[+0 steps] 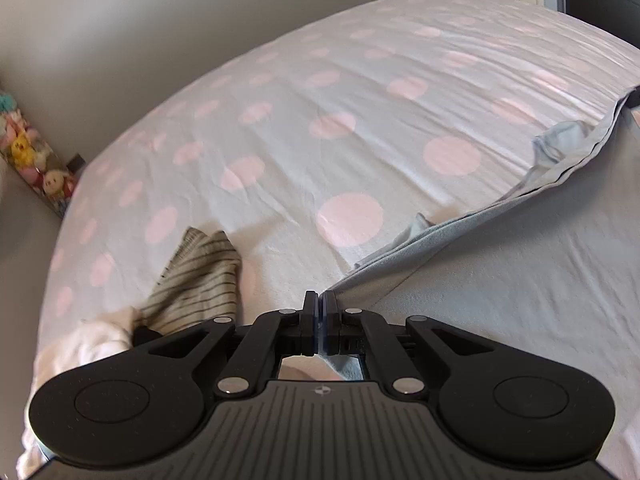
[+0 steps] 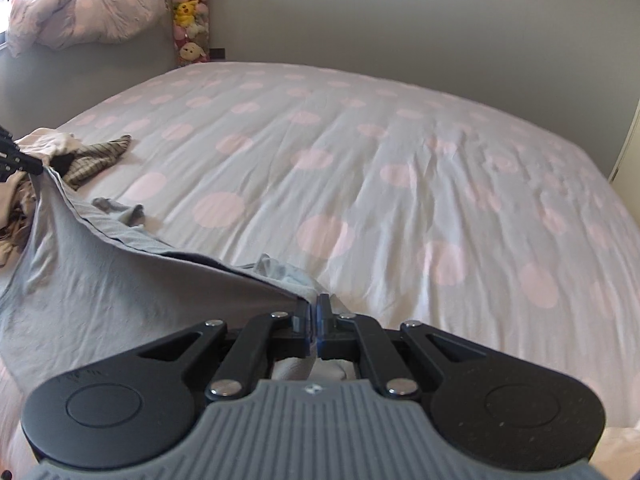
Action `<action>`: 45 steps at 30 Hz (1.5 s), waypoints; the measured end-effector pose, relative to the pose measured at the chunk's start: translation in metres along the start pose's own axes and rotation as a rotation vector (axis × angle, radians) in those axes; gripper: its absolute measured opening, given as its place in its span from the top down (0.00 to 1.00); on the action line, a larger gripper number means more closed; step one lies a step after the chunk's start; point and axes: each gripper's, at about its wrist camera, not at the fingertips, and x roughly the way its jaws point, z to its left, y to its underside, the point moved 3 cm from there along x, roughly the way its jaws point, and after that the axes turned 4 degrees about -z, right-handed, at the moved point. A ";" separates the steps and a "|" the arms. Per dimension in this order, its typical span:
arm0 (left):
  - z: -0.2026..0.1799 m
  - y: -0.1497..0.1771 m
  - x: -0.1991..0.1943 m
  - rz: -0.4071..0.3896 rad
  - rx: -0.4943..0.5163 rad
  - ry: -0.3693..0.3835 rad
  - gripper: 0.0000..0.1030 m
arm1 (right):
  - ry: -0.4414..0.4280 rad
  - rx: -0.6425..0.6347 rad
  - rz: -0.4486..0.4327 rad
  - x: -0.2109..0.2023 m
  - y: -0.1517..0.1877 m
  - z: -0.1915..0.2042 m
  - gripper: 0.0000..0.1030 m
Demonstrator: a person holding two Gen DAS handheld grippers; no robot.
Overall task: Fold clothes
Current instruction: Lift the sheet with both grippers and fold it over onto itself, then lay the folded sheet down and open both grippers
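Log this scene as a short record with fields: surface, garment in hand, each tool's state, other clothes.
surface: bed with pink-dotted sheet
garment: light blue garment, edge stretched between both tools
left tool: shut on the garment's edge
right tool: shut on the garment's edge
other clothes: striped garment and white clothes piled at the left
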 end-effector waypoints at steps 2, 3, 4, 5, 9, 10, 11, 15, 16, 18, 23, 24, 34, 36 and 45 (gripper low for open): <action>0.000 0.004 0.019 0.018 -0.010 0.007 1.00 | -0.007 0.029 0.021 0.021 0.005 -0.005 0.97; 0.001 0.006 0.027 0.026 -0.018 0.011 1.00 | -0.008 0.036 0.029 0.029 0.007 -0.006 0.97; 0.001 0.008 0.036 0.034 -0.026 0.014 1.00 | -0.010 0.042 0.036 0.037 0.010 -0.007 0.97; 0.002 0.010 0.044 0.041 -0.034 0.017 1.00 | -0.011 0.048 0.043 0.045 0.012 -0.009 0.97; 0.003 0.019 0.067 0.058 -0.071 0.027 1.00 | -0.012 0.072 0.060 0.070 0.019 -0.013 0.97; 0.004 0.021 0.072 0.056 -0.081 0.027 1.00 | -0.012 0.079 0.064 0.074 0.020 -0.014 0.97; 0.004 0.022 0.076 0.053 -0.090 0.027 1.00 | -0.006 0.088 0.064 0.074 0.020 -0.014 0.97; 0.014 0.026 0.085 0.048 -0.144 -0.035 1.00 | 0.020 0.123 0.062 0.069 0.020 -0.017 0.95; 0.018 0.027 0.085 0.047 -0.178 -0.025 1.00 | 0.027 0.131 0.062 0.067 0.020 -0.018 0.93; 0.026 0.029 0.079 0.043 -0.237 -0.018 1.00 | 0.040 0.149 0.061 0.065 0.020 -0.020 0.80; 0.030 0.029 0.033 0.009 -0.298 -0.044 1.00 | 0.070 0.190 0.052 0.052 0.019 -0.021 0.77; 0.028 0.030 0.021 0.006 -0.312 -0.043 0.99 | 0.069 0.201 0.043 0.041 0.019 -0.020 0.77; -0.022 0.074 -0.066 0.011 -0.475 0.020 0.89 | 0.014 0.428 0.054 -0.053 0.070 0.016 0.53; -0.030 0.086 -0.075 0.010 -0.535 0.027 0.86 | 0.005 0.486 0.065 -0.065 0.087 0.019 0.50; -0.044 0.123 -0.086 0.041 -0.716 -0.009 0.84 | 0.003 0.649 0.162 -0.067 0.131 0.015 0.39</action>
